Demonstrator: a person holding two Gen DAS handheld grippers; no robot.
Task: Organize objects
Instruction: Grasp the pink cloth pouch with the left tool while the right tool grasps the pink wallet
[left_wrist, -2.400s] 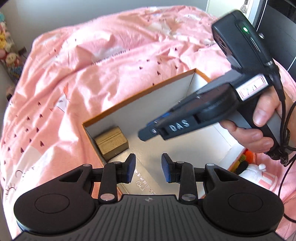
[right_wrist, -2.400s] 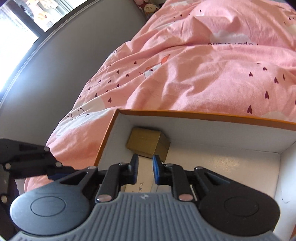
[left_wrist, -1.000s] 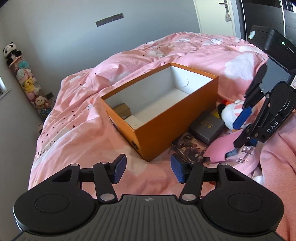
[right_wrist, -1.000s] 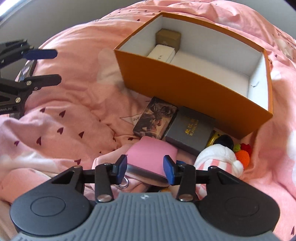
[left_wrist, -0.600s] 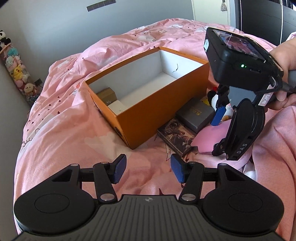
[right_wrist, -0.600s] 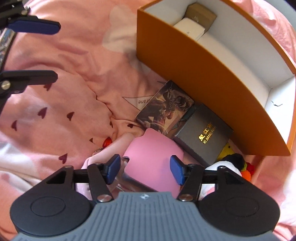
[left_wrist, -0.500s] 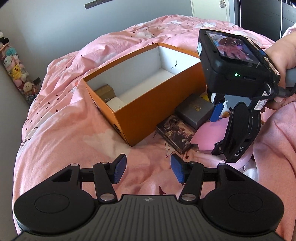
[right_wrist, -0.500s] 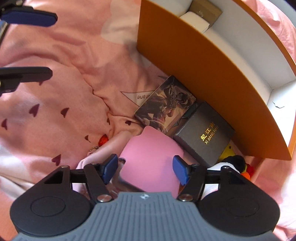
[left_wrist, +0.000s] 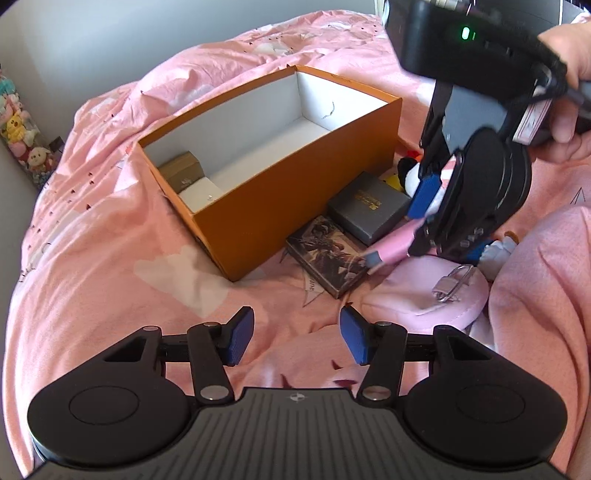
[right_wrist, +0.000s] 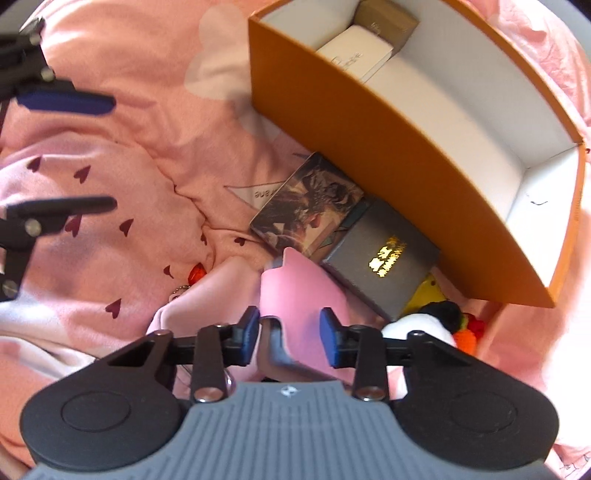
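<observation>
Right gripper (right_wrist: 289, 338): jaws set on either side of a flat pink case (right_wrist: 299, 295), one pad at each long edge. Both pads look to be touching its sides, so I read this as a grip on the case, though how firmly cannot be told. The case runs forward out of the jaws and tilts up at its far end, which suggests it is being lifted off the pile, not resting on it. It is thin, with a grey rim and a plain pink face.

Just beyond the case tip: an illustrated card box (right_wrist: 308, 206) and a dark gift box (right_wrist: 384, 258) with gold lettering, side by side and touching, both lying against the near wall of the orange storage box (right_wrist: 369, 140). To the right of the jaws, a plush toy (right_wrist: 424, 325) is wedged by the same wall.

Farther on, inside the storage box at its far-left end, sit a white carton (right_wrist: 354, 55) and a small brown carton (right_wrist: 388, 18), packed close; the rest of the floor is free, likely the spot meant for the case.

Left gripper (left_wrist: 297, 339): jaws wide apart, holding nothing, hanging over the pink duvet (left_wrist: 110, 258) well short of the storage box, probably waiting its turn.
</observation>
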